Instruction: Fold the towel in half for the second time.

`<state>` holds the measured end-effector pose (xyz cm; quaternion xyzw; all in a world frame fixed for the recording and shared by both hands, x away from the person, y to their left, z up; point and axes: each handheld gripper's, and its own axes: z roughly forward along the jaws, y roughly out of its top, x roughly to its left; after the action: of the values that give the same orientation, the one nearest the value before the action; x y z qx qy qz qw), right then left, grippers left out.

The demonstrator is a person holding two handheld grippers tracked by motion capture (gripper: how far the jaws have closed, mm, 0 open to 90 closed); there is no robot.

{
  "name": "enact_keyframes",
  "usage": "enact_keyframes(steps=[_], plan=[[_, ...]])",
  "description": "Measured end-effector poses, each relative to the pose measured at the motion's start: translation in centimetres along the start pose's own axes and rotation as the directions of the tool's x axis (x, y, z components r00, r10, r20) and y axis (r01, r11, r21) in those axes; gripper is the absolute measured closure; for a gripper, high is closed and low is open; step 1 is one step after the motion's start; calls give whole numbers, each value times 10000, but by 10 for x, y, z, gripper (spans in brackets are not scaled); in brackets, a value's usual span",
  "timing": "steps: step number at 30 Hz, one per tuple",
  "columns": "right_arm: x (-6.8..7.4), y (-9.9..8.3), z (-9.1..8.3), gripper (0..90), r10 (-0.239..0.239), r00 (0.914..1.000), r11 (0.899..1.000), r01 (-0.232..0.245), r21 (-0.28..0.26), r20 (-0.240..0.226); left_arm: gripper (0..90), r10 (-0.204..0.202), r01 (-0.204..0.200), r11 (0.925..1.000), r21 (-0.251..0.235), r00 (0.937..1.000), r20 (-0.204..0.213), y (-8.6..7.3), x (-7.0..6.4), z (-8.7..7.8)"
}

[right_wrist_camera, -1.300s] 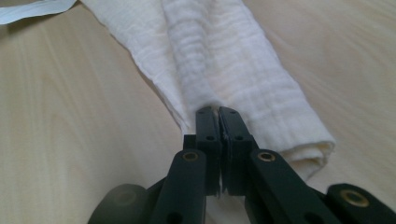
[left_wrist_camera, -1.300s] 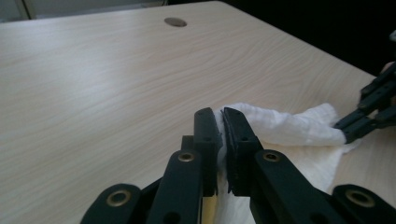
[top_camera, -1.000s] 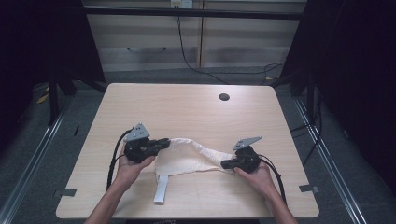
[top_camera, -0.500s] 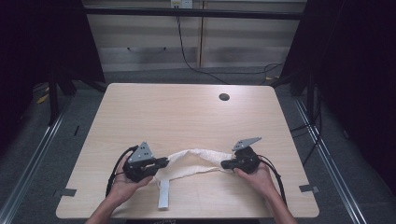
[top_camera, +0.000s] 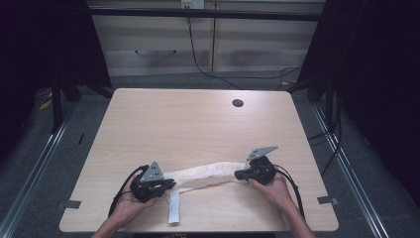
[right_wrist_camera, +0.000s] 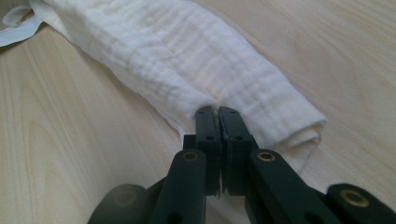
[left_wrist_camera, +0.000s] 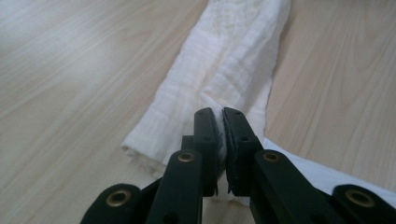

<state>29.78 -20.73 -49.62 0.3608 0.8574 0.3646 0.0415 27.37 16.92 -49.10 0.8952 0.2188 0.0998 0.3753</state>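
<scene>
A white crinkled cloth (top_camera: 205, 175) lies folded into a long narrow band near the table's front edge, stretched between both grippers. My left gripper (top_camera: 171, 183) is shut on its left end; in the left gripper view the cloth (left_wrist_camera: 224, 70) runs away from the closed gripper (left_wrist_camera: 221, 116), fabric pinched between the pads. My right gripper (top_camera: 238, 174) is shut on the right end; its own view shows the gripper (right_wrist_camera: 218, 113) clamped on the cloth's (right_wrist_camera: 187, 56) near edge. A white strap (top_camera: 173, 208) hangs from the cloth's left end toward the front edge.
The light wooden table (top_camera: 198, 124) has a round cable hole (top_camera: 237, 103) at the back right. Dark floor and metal rails flank the table, with cabinets behind. A hand (top_camera: 126, 208) holds each gripper from the front edge.
My left gripper has pulled its end of the cloth toward the front left. The bunched cloth has stretched into a straighter, narrower band. The right gripper has barely moved.
</scene>
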Motion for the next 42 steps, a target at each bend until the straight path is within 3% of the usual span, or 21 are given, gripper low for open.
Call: enact_keyframes(steps=[7, 10, 11, 14, 21, 25, 29, 34, 37, 42], plan=[[-2, -4, -7, 881, -156, 9983, 9999, 155, 36, 564, 849, -165, 168, 9997, -149, 9997, 192, -5, 2, 5], [-3, -6, -9, 881, -328, 9951, 9995, 329, 9, 927, 850, -44, 45, 9999, -92, 9999, 107, -5, 4, 5], [-3, -7, -11, 881, -325, 9936, 9995, 321, 52, 1079, 850, -172, 174, 9995, -261, 9998, 49, -5, 4, 6], [-2, -11, -14, 882, -262, 9926, 9996, 277, -105, 1184, 850, -99, 99, 9997, -212, 10000, -3, -4, 8, 8], [-2, -14, -15, 881, -89, 9942, 9996, 115, -243, 1075, 850, -733, 725, 9967, -360, 9971, -221, 2, 30, 18], [-4, -14, -13, 880, 144, 9950, 9991, -103, -421, 985, 849, -1231, 1212, 9913, -517, 9917, -361, 6, 35, 23], [-1, -15, -13, 877, 110, 9930, 9990, -59, -436, 1179, 843, -1125, 1099, 9922, -583, 9927, -444, 6, 32, 19], [5, -17, -14, 842, -13, 9906, 9987, 84, -512, 1371, 806, -1123, 1111, 9895, -926, 9936, -82, 5, 26, 9], [9, -18, -16, 736, 10, 9901, 9983, 72, -582, 1401, 743, -1008, 993, 9887, -1123, 9949, -76, 8, 19, 0], [13, -20, -21, 656, 208, 9920, 9974, -121, -706, 1249, 705, -791, 812, 9907, -1094, 9966, 234, 10, 8, -4]])
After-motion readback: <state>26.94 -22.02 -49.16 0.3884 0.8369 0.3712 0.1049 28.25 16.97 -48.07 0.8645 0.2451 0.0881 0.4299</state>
